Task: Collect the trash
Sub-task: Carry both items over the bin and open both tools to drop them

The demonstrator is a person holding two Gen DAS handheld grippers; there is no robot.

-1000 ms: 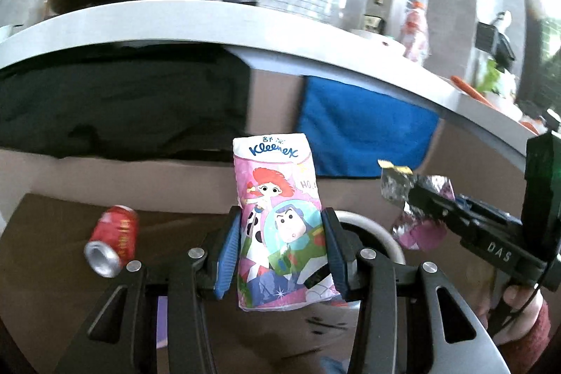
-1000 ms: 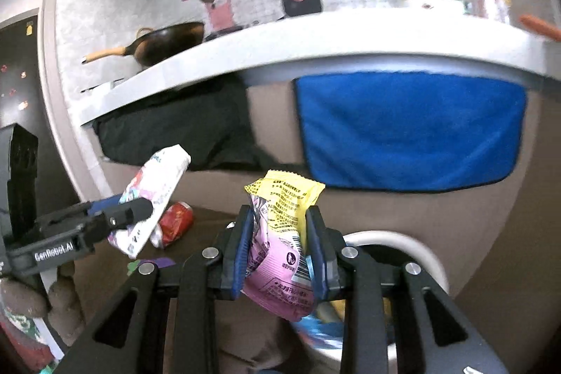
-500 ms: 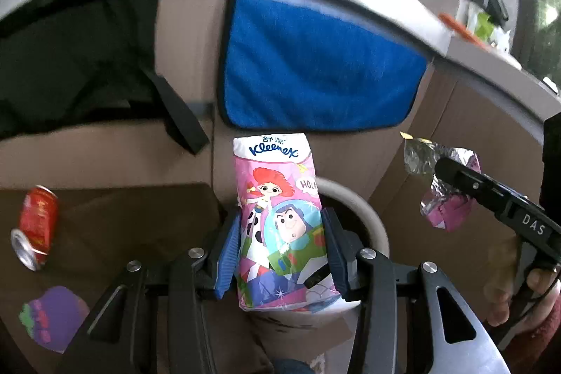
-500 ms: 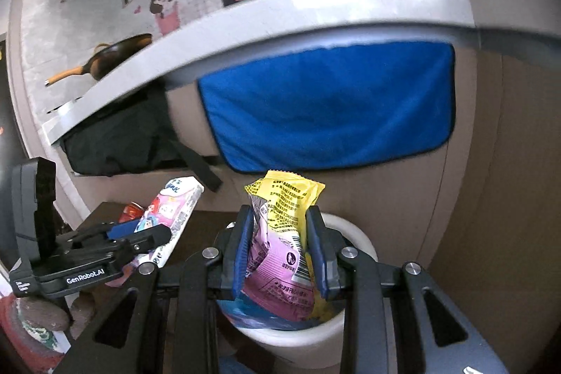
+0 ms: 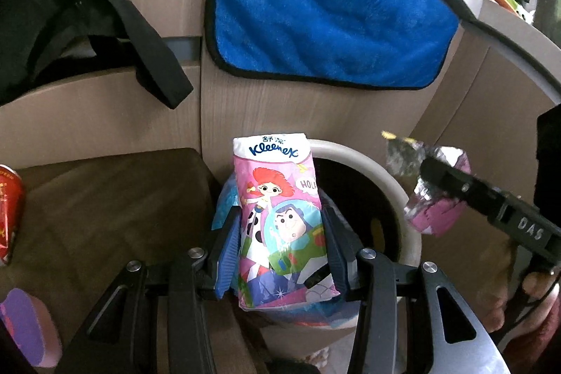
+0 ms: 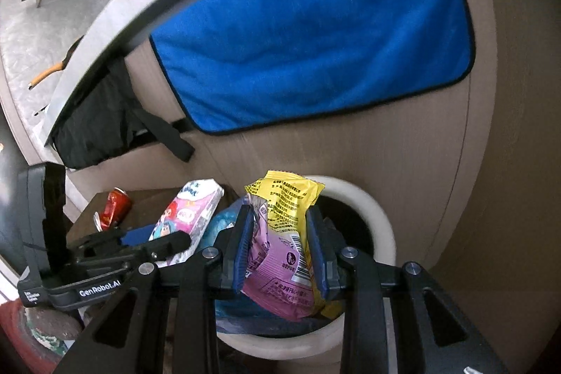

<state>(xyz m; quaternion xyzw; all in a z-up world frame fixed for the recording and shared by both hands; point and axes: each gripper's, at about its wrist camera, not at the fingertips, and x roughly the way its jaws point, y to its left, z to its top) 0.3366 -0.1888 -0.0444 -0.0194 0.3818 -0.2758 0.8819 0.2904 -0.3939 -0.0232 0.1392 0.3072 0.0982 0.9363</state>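
My left gripper is shut on a pink Kleenex tissue pack and holds it upright over the near rim of a round cream trash bin. My right gripper is shut on a yellow and pink snack wrapper above the same bin. The wrapper also shows in the left wrist view, to the right of the bin. The tissue pack shows in the right wrist view, left of the wrapper. Blue trash lies inside the bin.
A red soda can lies on the brown mat left of the bin; its edge shows in the left wrist view. A purple scrap lies nearer. A blue towel and black bag hang on the cabinet behind.
Both grippers have moved forward and down towards the bin, still holding their items. The bin and cabinet front now look larger; the countertop has left the view.
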